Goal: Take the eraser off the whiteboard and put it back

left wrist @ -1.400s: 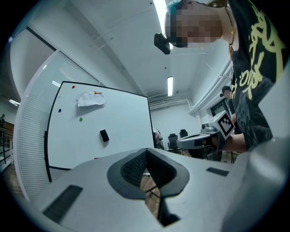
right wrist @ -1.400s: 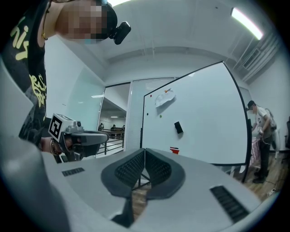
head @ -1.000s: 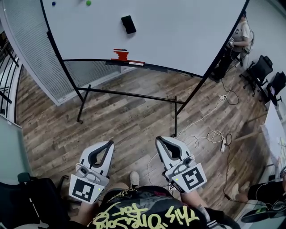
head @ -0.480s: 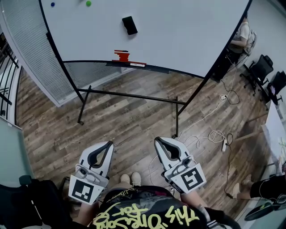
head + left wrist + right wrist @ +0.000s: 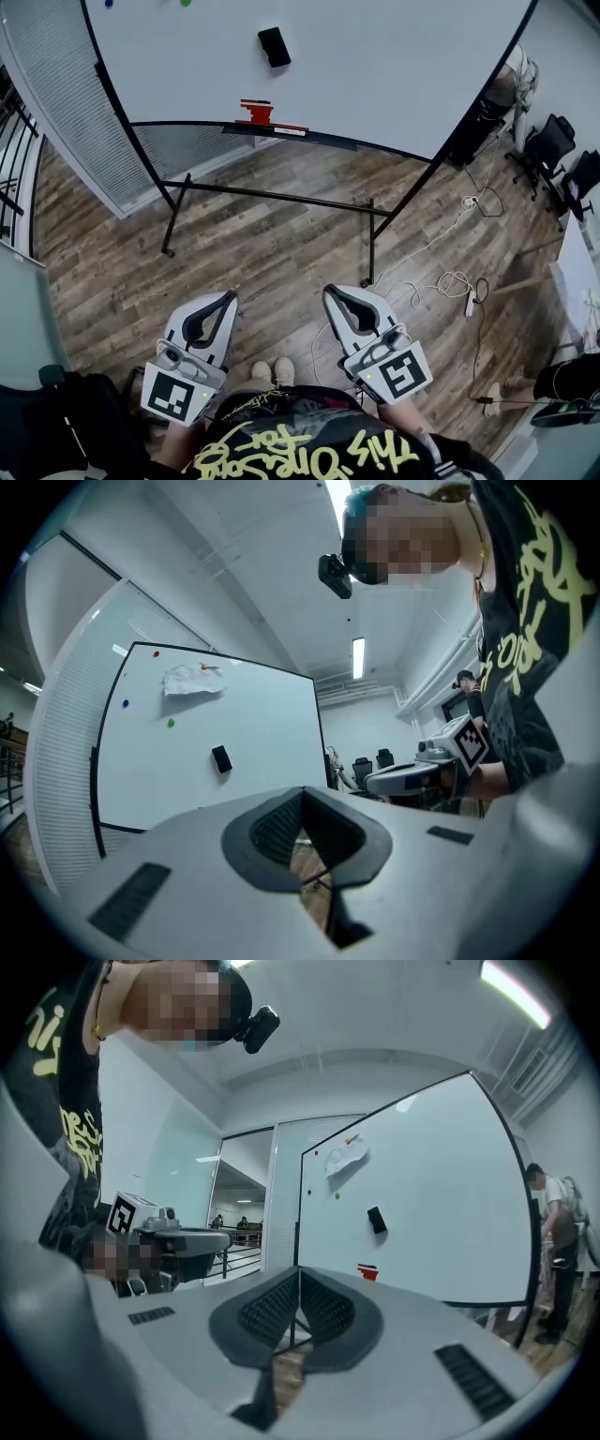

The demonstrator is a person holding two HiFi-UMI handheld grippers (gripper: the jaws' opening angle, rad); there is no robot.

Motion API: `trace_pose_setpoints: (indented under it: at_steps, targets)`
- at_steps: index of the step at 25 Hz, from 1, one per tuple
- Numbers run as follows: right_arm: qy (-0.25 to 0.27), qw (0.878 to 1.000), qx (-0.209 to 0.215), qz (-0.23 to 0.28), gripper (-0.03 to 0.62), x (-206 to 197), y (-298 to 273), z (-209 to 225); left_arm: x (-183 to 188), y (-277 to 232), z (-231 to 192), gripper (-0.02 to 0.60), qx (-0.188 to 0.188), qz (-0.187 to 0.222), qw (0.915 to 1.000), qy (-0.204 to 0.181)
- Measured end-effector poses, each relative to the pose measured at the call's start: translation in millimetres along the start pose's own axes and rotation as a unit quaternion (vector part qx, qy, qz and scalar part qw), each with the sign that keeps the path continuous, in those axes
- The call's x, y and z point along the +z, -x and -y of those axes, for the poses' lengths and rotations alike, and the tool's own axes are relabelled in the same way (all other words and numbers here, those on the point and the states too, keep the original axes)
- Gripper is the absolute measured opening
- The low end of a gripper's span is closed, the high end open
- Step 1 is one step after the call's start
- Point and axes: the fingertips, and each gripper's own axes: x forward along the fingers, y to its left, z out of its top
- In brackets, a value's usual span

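- Head view: black eraser stuck flat on the whiteboard, left of centre, well above the bottom edge and the tray there with red things.
- Left gripper and right gripper low and side by side over the wooden floor, well apart from the board, aimed toward it.
- Left gripper view: jaws tip to tip, nothing between. Right gripper view: likewise pressed together, empty.
- Judged step: the approach; eraser not yet touched.
- Step nearer first, square to the board, with the chosen gripper level with the eraser.
- Spread those jaws wider than the eraser well before arrival, not at the surface.
- Come in straight, jaws astride the narrower width, tips just short of the board face; close firmly, then pull straight off, probably against a magnet's tug.
- Keep clear of the paper sheet and coloured magnets toward the top left corner.
- Set back flat on the board, letting go only once seated.
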Motion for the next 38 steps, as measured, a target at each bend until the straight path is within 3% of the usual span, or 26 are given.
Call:
trace_pose_setpoints:
  at_steps: [18,38]
  targets:
    - [0.005,1.0,0.017,-0.001,0.011,-2.7,-0.3,11.2,-4.3,-7.7,4.9,0.006,0.015,-0.009,0.9998,-0.008]
    - [0.021,1.0,0.002,0.009,0.011,-1.1,-63.0,39.2,-3.8,-52.1,-54.9,0.006,0.003,0.01,0.9999,-0.008]
